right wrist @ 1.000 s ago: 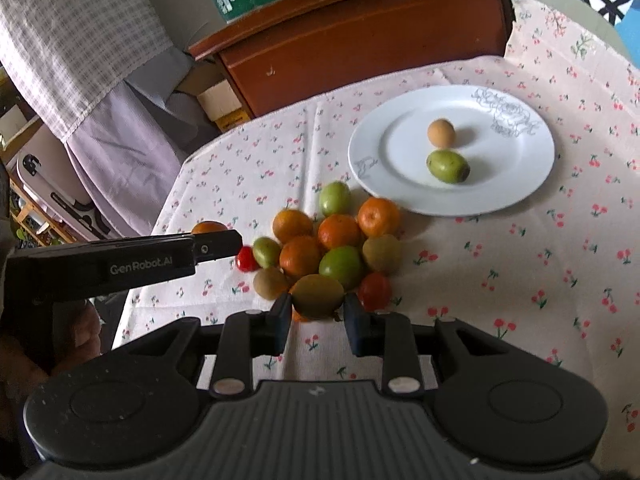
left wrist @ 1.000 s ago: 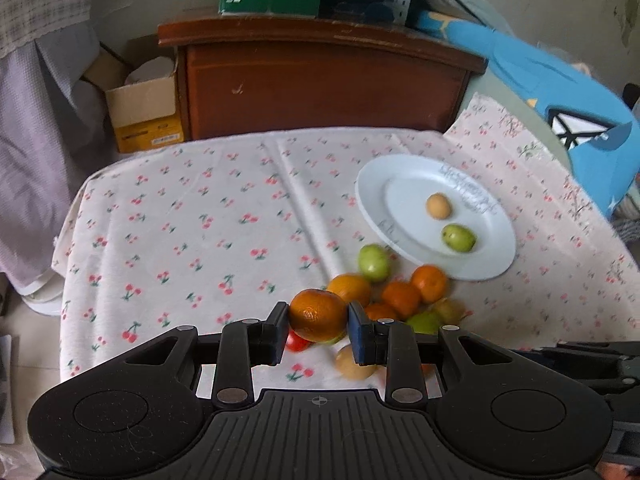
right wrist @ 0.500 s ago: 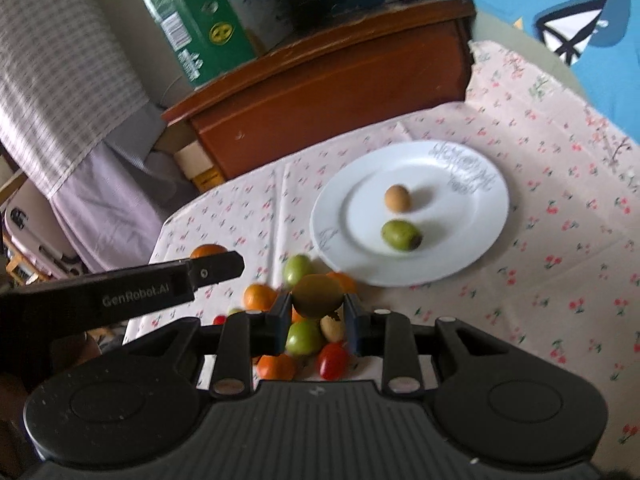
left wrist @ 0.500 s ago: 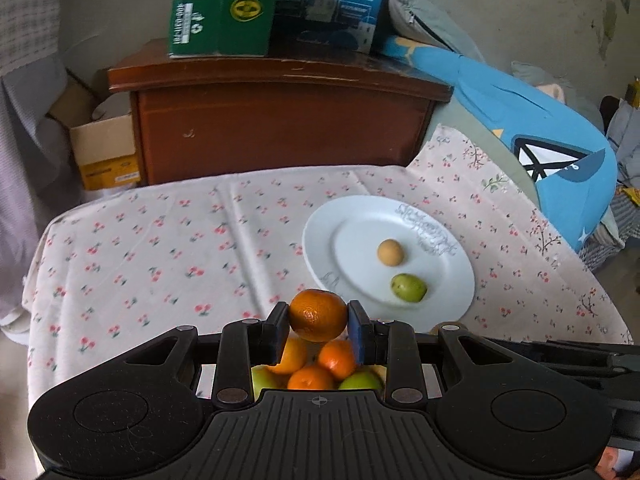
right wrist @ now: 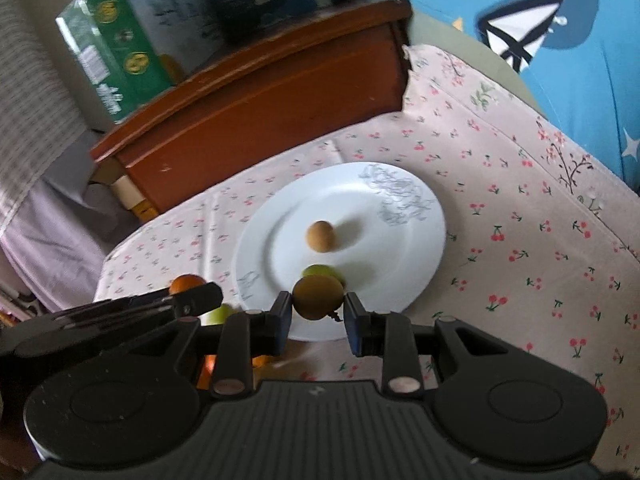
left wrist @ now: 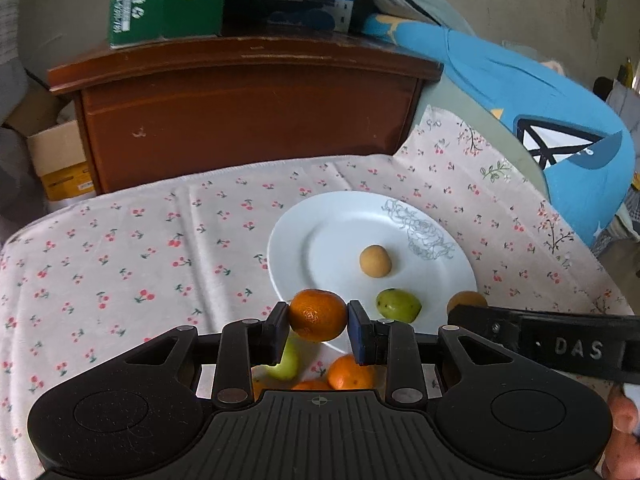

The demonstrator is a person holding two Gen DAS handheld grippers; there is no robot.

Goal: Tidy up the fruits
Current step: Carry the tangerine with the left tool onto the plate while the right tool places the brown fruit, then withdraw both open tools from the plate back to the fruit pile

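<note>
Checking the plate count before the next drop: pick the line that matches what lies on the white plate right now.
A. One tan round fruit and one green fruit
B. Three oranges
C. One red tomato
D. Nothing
A: the white plate bears only a tan round fruit and a green fruit; the orange sits clamped in the left gripper.

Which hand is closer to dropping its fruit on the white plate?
Probably the right. Its gripper holds the brownish fruit over the near part of the plate, beside the green fruit. The left gripper holds its orange only at the plate's near edge.
</note>
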